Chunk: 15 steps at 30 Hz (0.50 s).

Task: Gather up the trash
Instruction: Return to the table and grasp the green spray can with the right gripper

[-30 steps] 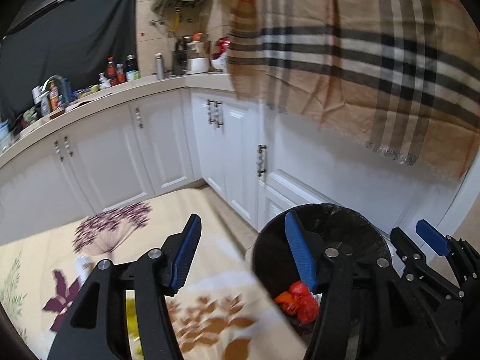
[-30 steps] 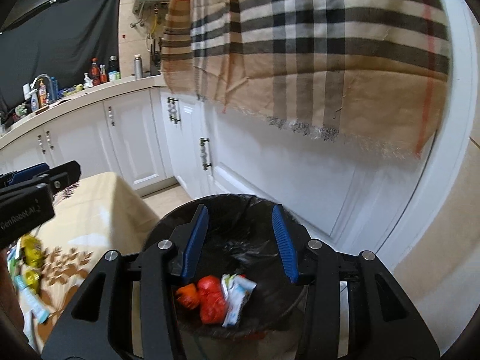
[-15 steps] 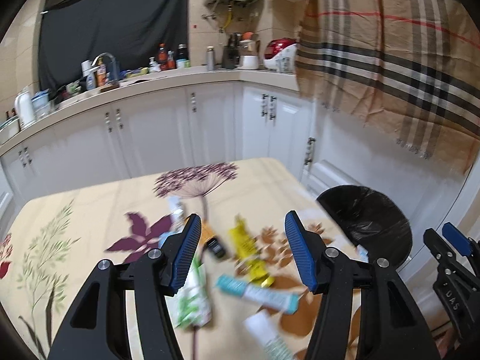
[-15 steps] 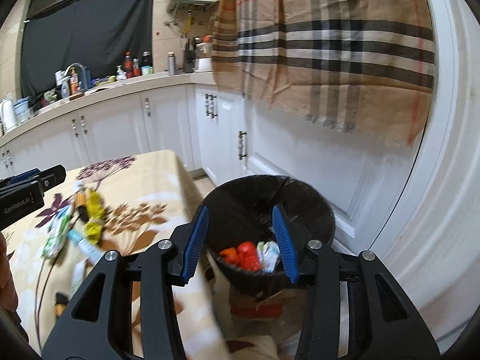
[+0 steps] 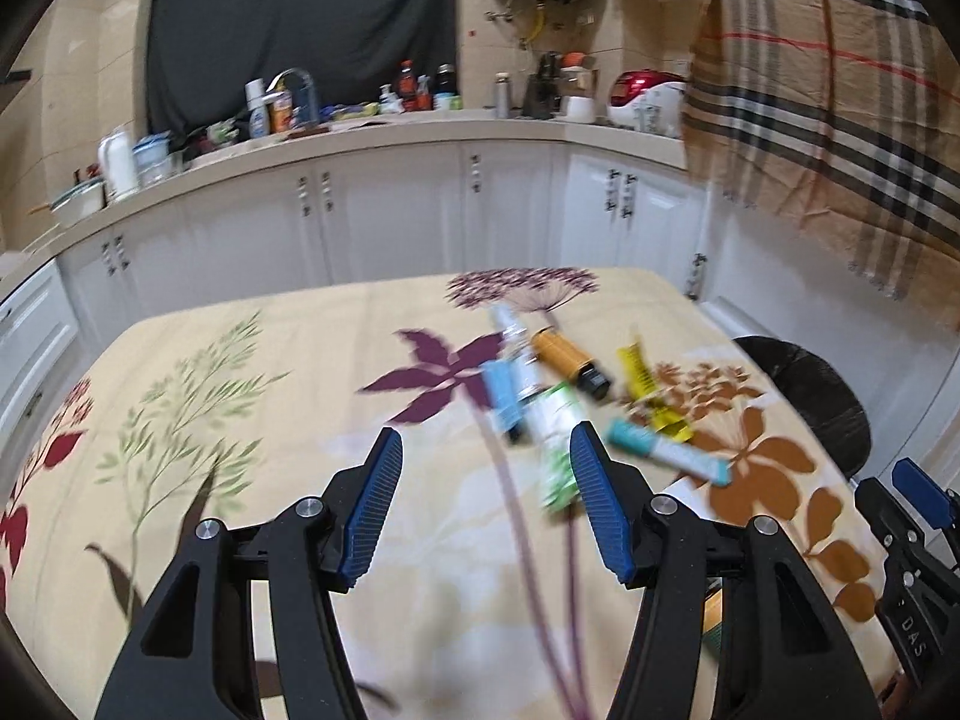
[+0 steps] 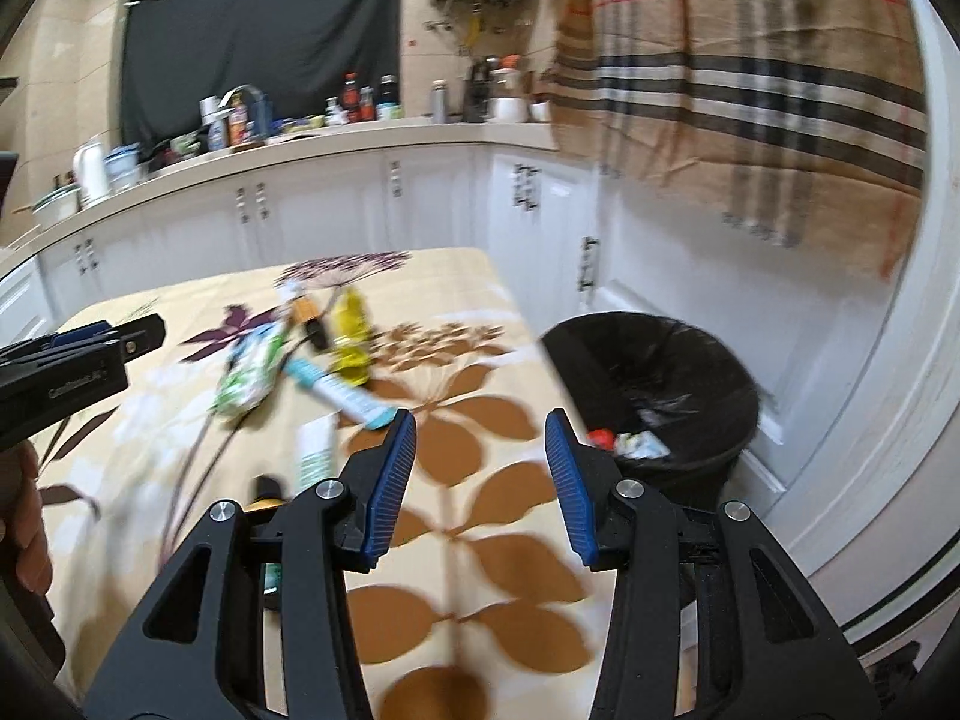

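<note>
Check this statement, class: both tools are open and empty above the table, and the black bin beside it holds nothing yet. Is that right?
One mistake: the black bin already holds trash, a red piece and a pale wrapper, as the right wrist view shows. The left tool and right tool are indeed open and empty.

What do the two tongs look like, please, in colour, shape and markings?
Both the left tongs and right tongs have matte black angular frames with silver rivets and ribbed blue fingers. White lettering, too blurred to read, marks each one's side.
</note>
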### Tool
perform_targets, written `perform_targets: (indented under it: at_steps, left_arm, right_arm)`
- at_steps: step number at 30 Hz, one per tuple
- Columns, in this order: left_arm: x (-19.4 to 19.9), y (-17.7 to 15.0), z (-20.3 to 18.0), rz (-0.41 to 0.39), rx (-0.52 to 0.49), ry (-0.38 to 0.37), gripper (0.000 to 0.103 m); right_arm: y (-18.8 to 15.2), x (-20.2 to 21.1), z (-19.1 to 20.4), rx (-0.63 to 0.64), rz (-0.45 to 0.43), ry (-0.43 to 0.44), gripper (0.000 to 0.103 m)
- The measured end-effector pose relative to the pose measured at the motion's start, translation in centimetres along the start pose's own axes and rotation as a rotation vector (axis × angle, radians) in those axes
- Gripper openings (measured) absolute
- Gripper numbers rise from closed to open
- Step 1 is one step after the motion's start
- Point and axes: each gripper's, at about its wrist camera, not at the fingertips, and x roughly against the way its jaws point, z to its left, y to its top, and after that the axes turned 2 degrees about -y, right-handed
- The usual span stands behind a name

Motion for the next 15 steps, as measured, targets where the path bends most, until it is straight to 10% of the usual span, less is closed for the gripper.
perform_targets:
  at_steps: [15]
  left_arm:
    - [1.0,-3.9,7.1,0.054,0.101,0.113,0.057]
  right_arm:
    - [-3.4,-0.3,6.8,0.135,0.089,0.156,0.033]
